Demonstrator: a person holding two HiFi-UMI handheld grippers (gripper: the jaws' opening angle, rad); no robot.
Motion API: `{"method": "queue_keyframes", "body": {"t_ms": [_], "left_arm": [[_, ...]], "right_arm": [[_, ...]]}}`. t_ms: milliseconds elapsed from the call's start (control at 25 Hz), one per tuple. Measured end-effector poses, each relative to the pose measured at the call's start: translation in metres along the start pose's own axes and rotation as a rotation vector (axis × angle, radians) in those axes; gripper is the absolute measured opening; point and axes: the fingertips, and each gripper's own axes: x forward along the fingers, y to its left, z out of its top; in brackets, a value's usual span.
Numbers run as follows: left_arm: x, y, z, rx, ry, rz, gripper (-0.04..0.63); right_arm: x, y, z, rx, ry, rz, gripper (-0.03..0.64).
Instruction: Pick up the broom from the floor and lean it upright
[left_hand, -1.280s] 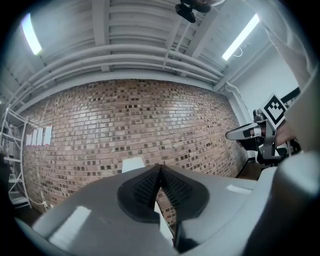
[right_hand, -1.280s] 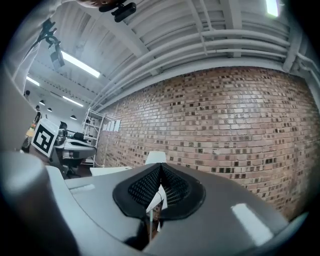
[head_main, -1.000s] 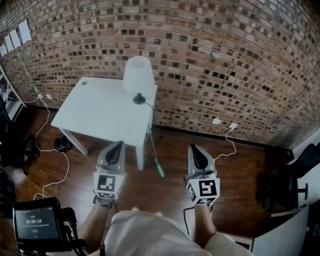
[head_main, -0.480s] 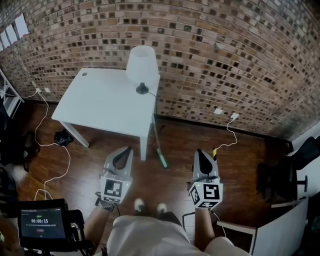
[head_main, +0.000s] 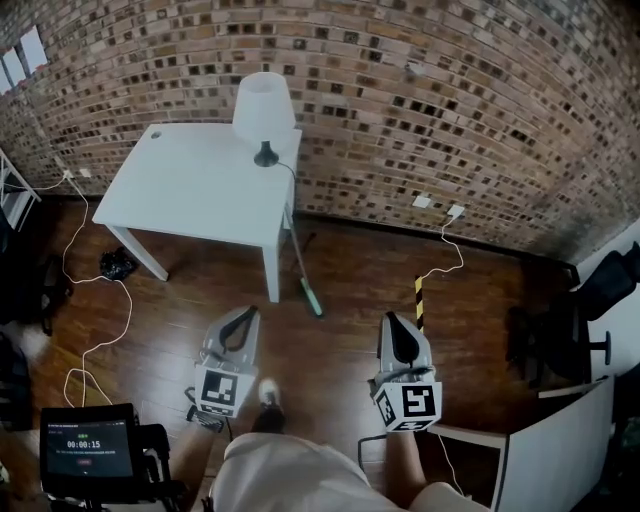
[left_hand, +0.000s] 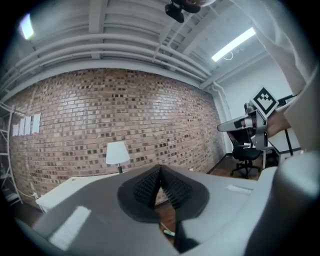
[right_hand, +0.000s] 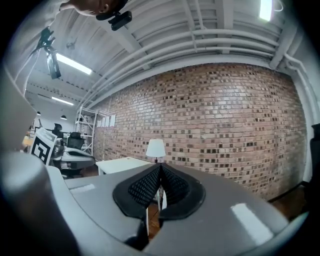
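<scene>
The broom (head_main: 300, 262) leans upright against the white table's right front corner, its green head (head_main: 312, 298) on the wooden floor. A bit of that green head (left_hand: 169, 233) shows under the jaws in the left gripper view. My left gripper (head_main: 240, 320) and right gripper (head_main: 392, 324) hover side by side in front of me, well short of the broom. The left gripper's jaws (left_hand: 160, 171) are pressed together with nothing between them. The right gripper's jaws (right_hand: 160, 168) are likewise shut and empty. Both point level toward the brick wall.
The white table (head_main: 185, 190) carries a white lamp (head_main: 263, 108) and stands against the brick wall (head_main: 450, 90). Cables (head_main: 95, 290) trail over the floor at left. A black-yellow striped strip (head_main: 419, 298) lies ahead of the right gripper. An office chair (head_main: 560, 340) and a white panel (head_main: 550, 445) stand at right.
The view has backed away from the table; table and broom sit farther off and higher in the picture. Both grippers came back with me and sank slightly, still shut. The broom stays leaning.
</scene>
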Motion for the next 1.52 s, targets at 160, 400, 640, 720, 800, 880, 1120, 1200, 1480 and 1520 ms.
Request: {"method": "queue_keyframes", "body": {"t_ms": [160,400,640,720,800,880,1120,1200,1480,1520], "left_arm": [[-0.033,-0.046,0.007,0.004,0.000,0.043,0.000],[-0.094,-0.118,0.008,-0.010,0.018,0.092,0.000],[-0.149,-0.182,0.021,-0.039,0.035,0.112,0.000],[-0.162,-0.199,0.025,-0.030,0.044,0.108,0.000],[-0.172,-0.206,0.032,-0.022,0.043,0.109,0.000],[-0.178,-0.207,0.038,-0.021,0.037,0.116,0.000],[-0.181,-0.204,0.051,0.017,0.008,0.099,0.000],[-0.183,-0.200,0.052,0.023,0.001,0.101,0.000],[-0.189,-0.183,0.048,0.011,-0.004,0.097,0.000],[-0.190,-0.182,0.048,0.011,-0.004,0.097,0.000]], "right_arm": [[-0.054,-0.016,-0.023,-0.010,0.024,0.011,0.014],[-0.141,-0.027,-0.035,-0.019,0.016,0.058,0.014],[-0.223,-0.025,-0.046,0.028,0.018,0.127,0.014],[-0.241,-0.026,-0.048,0.024,0.026,0.142,0.014],[-0.252,-0.026,-0.048,0.009,0.032,0.154,0.014],[-0.260,-0.025,-0.046,0.007,0.035,0.152,0.014],[-0.265,-0.025,-0.036,0.005,0.015,0.112,0.014],[-0.265,-0.020,-0.036,0.005,0.006,0.105,0.014],[-0.253,0.004,-0.027,0.008,0.009,0.127,0.012],[-0.252,0.008,-0.027,0.001,0.015,0.130,0.012]]}}
